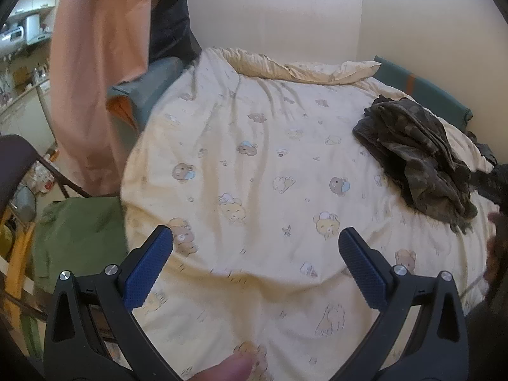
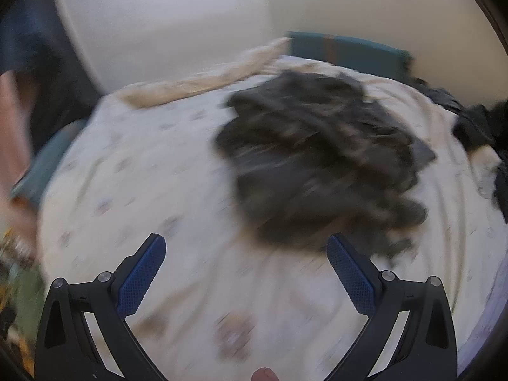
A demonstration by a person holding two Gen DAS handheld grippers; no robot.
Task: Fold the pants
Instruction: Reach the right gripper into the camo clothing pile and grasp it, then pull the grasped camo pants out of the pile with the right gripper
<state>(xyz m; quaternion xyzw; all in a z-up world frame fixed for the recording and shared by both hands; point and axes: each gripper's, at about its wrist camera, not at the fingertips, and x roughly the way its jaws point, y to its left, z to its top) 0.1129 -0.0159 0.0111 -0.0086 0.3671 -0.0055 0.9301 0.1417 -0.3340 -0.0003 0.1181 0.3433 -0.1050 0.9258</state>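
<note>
Left gripper (image 1: 255,243): spread wide, blue ribbed pads far apart, nothing between them; held above the near part of the bed, aimed across it toward the wall.
Right gripper (image 2: 246,249): also spread wide, empty; held above the bedspread with the near edge of the pants just beyond its right pad (image 2: 349,279); view heavily motion-blurred.
Pants (image 1: 416,155): dark camouflage-patterned, lying in a crumpled, unfolded heap on the right side of the bed, toward the far edge; seen from the right wrist (image 2: 320,162) as a dark smear just ahead of the fingers, not touched by either gripper.
Bedspread (image 1: 254,146): pale cream with small cartoon bear prints, wrinkled, covering most of the bed; far end bunched into a ridge near the wall.
Teal cushion (image 1: 422,85): along the far right edge of the bed, against the wall, just behind the pants.
Peach cloth (image 1: 95,73): hanging at the left, beside the bed.
Green fabric (image 1: 79,231): lying low at the left, beside the bed's near corner.
Other dark clothing (image 2: 476,123): at the right edge of the bed, too blurred to identify.
Fingertip (image 1: 228,370): visible at the bottom edge, between the left gripper's arms.
</note>
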